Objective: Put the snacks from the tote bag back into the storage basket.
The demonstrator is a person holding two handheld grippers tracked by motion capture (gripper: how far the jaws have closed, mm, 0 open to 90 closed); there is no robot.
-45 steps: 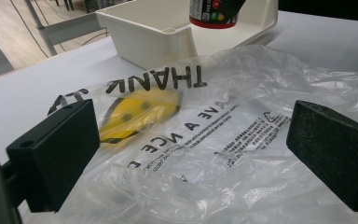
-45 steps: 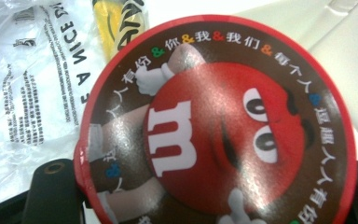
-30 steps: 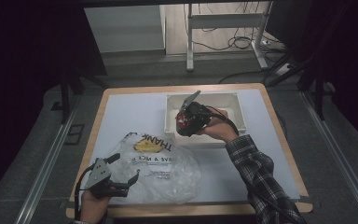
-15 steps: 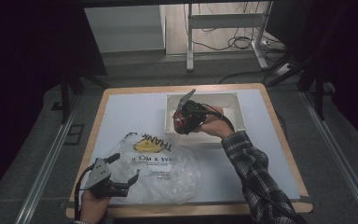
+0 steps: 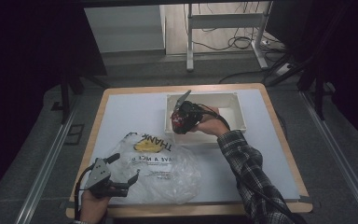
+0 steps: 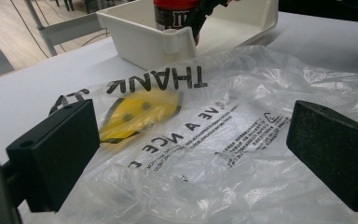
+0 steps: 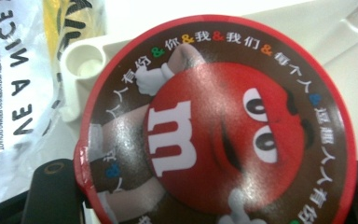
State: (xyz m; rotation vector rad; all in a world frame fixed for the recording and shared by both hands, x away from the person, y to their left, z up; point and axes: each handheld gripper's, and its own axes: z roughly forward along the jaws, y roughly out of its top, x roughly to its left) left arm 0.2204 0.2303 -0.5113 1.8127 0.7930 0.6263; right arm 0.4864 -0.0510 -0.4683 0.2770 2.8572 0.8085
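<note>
My right gripper [image 5: 181, 119] is shut on a red M&M's tub [image 5: 179, 122] and holds it over the front left corner of the white bin [image 5: 233, 106]. In the right gripper view the tub's round lid [image 7: 214, 126] faces the camera, with the bin's corner post [image 7: 81, 63] behind it. A clear plastic bag [image 5: 163, 163] with a yellow smiley and black "THANK" print lies flat on the table. My left gripper [image 5: 129, 179] rests at the bag's near left edge. In the left gripper view its jaws stand wide open [image 6: 191, 154] over the bag [image 6: 205, 121], not pinching it.
The table has a white top [image 5: 121, 116] with a wooden rim. The bin [image 6: 135, 37] stands at the back right, just beyond the bag. A plaid sleeve [image 5: 247, 163] crosses the right side of the table. Dark floor and metal legs lie beyond.
My right gripper has carried the tub a little to the left and downward, toward the bin's front left corner. The left gripper and the bag have stayed put.
</note>
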